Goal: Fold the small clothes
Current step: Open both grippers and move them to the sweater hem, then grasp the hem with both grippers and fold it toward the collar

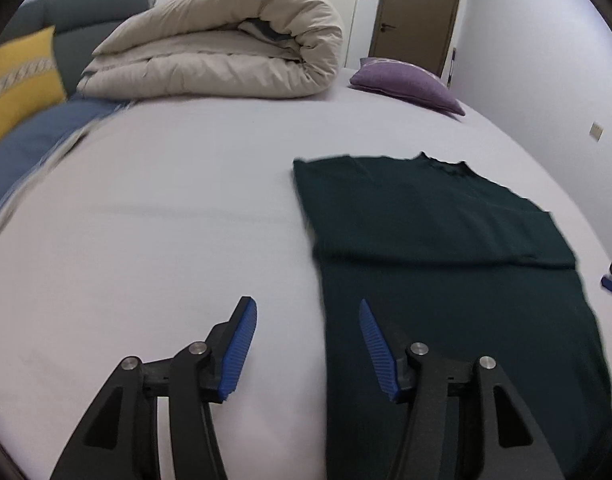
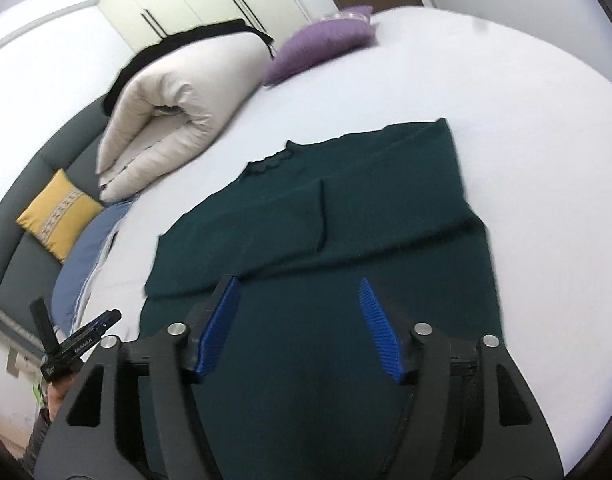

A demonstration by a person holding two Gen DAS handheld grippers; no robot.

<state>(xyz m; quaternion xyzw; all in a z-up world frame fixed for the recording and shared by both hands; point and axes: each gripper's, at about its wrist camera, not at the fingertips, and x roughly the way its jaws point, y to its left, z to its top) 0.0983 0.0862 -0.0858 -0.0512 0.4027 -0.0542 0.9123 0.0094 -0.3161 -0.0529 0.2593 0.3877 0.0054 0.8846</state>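
Left claw: my left gripper (image 1: 306,310) hangs released, its ribbed blue pads (image 1: 242,344) spread wide on black linkage arms, over the white bedsheet (image 1: 146,240) beside the garment's left edge.
Right claw: my right gripper (image 2: 300,292) is likewise released, ribbed blue pads (image 2: 380,328) apart, above the lower part of the garment.
Garment: a dark green knit top (image 1: 446,232) lies flat on the sheet, sleeves folded in across the chest, scalloped collar (image 2: 272,160) pointing away from me.
Writing: small white lettering on the left gripper's body, seen at lower left of the right wrist view, too blurred to read.
Bedding: a cream quilted duvet (image 1: 226,48), rolled and puffy, sits at the far side; a purple cushion (image 1: 406,84) lies near it.
Edge: a yellow cushion (image 1: 22,80) with a patterned band rests against the grey padded headboard (image 1: 86,12).
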